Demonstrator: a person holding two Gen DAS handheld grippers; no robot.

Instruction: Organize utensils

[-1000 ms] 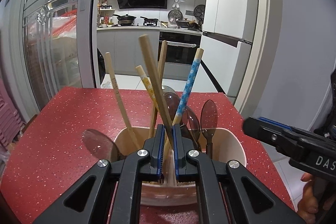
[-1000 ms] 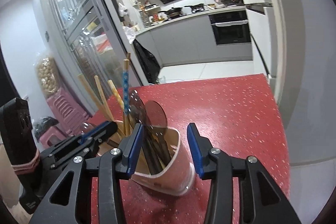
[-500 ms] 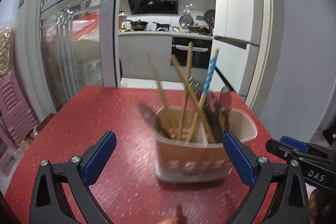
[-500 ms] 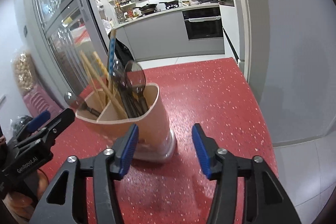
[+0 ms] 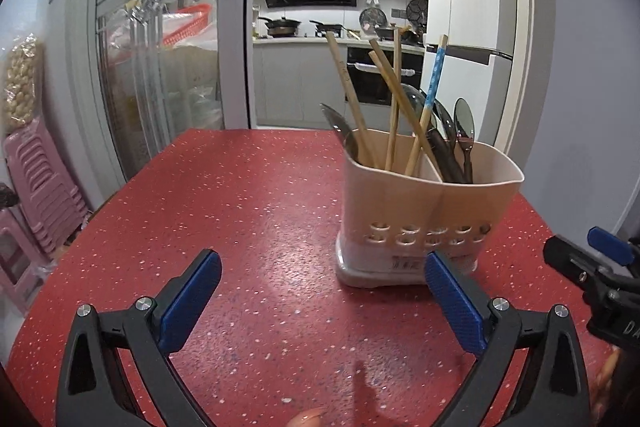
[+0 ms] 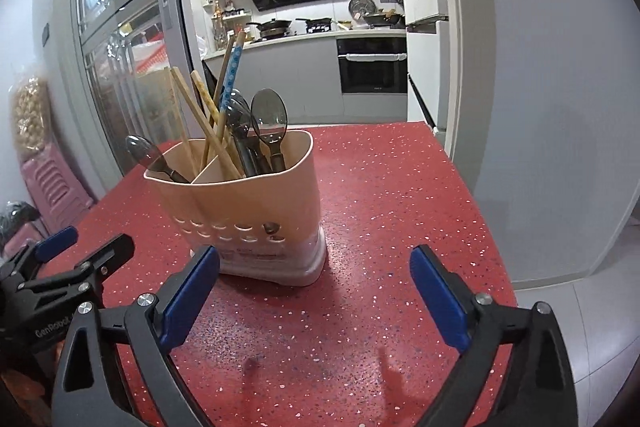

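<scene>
A beige utensil holder [image 5: 428, 203] stood upright on the red speckled table [image 5: 248, 227], toward its right side and near the far edge. Wooden chopsticks [image 5: 394, 99], one blue-patterned, leaned in its left compartment beside one dark spoon [image 6: 150, 157]; more dark spoons [image 6: 269, 123] filled the right one. The left hand-held gripper [image 5: 322, 301] hung wide apart over bare tabletop with nothing between its blue pads. The right hand-held gripper [image 6: 314, 293], whose jaws had just been opening, also gaped empty, just short of the holder's base. Beyond, glass cabinet doors [image 5: 160, 67], stacked pink stools [image 5: 36, 195] and a grey kitchen [image 6: 320, 39].
</scene>
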